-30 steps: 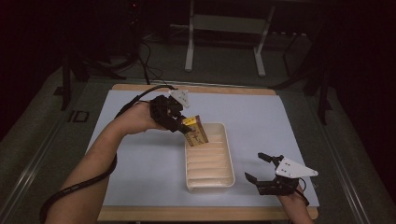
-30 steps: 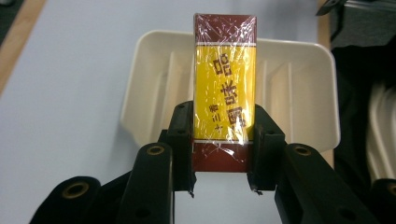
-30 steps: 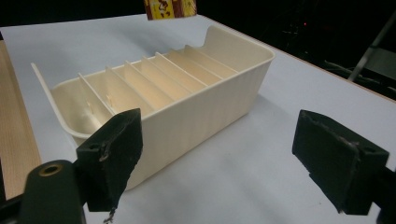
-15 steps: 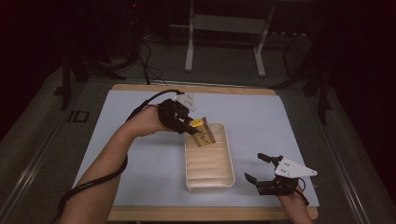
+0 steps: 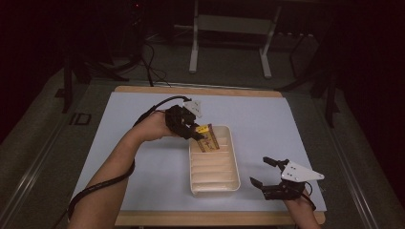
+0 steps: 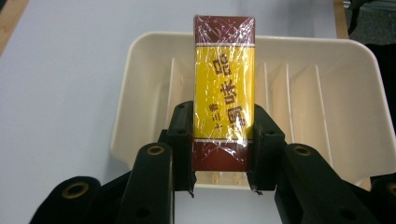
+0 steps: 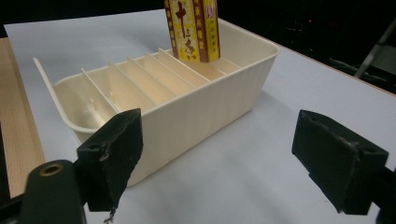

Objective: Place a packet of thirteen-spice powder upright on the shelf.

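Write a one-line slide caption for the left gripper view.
Left gripper clamps a yellow-and-maroon wrapped box above the far end of a cream slotted tray.

The box (image 6: pixel 224 93), held in the left gripper (image 6: pixel 219 140) at the centre of the left gripper view, carries dark red-brown Chinese characters on its yellow middle band, running lengthwise; "味" and "品" can be made out, the smaller ones beside them are too blurred by the shiny wrap to read. In the right gripper view, at the top centre, the box's (image 7: pixel 192 28) narrow side shows more brown characters on yellow, "十" among them. In the high view, at the left, "ID" (image 5: pixel 79 119) stands on the floor beside the surface.
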`<state>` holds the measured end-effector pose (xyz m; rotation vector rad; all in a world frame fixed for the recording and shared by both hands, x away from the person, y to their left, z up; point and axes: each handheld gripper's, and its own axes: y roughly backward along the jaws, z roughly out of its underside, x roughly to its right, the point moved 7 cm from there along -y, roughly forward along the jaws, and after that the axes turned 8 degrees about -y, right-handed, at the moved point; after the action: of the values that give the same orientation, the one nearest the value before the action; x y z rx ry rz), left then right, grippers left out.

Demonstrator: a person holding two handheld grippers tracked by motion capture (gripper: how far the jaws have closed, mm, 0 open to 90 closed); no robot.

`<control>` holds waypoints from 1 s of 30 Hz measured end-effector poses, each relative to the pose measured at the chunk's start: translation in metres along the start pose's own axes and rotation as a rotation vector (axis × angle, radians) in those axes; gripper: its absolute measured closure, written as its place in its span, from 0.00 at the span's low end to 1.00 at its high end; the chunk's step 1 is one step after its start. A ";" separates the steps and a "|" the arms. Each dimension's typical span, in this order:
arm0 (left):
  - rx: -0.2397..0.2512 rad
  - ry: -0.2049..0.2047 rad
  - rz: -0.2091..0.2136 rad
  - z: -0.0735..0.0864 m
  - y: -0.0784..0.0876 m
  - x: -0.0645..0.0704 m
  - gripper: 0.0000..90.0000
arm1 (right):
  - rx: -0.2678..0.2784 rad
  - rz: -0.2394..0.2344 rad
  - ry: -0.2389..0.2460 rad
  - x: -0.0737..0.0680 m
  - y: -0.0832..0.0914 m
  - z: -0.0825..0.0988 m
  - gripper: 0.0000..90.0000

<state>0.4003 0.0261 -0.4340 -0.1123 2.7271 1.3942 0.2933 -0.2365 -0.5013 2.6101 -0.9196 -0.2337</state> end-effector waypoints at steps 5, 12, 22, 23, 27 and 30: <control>-0.051 -0.016 0.000 0.005 -0.009 0.000 0.75 | 0.000 -0.003 0.000 0.000 0.000 0.000 0.18; -0.094 -0.029 0.025 0.008 -0.024 0.000 0.75 | -0.002 -0.004 0.000 0.000 0.000 0.001 0.18; -0.163 -0.062 0.037 0.009 -0.041 0.001 0.75 | 0.000 -0.007 0.001 -0.001 0.000 0.000 0.18; -0.170 -0.062 0.038 0.009 -0.042 0.001 0.75 | -0.001 -0.007 0.001 -0.001 0.001 0.001 0.18; -0.186 -0.067 0.042 0.009 -0.049 0.001 0.75 | -0.001 -0.007 -0.003 0.000 0.001 0.001 0.18; -0.193 -0.070 0.044 0.007 -0.051 0.000 0.75 | -0.001 -0.008 -0.003 0.000 0.001 0.001 0.18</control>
<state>0.4057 0.0020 -0.4797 -0.0142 2.5492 1.6385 0.2924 -0.2371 -0.5018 2.6139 -0.9099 -0.2405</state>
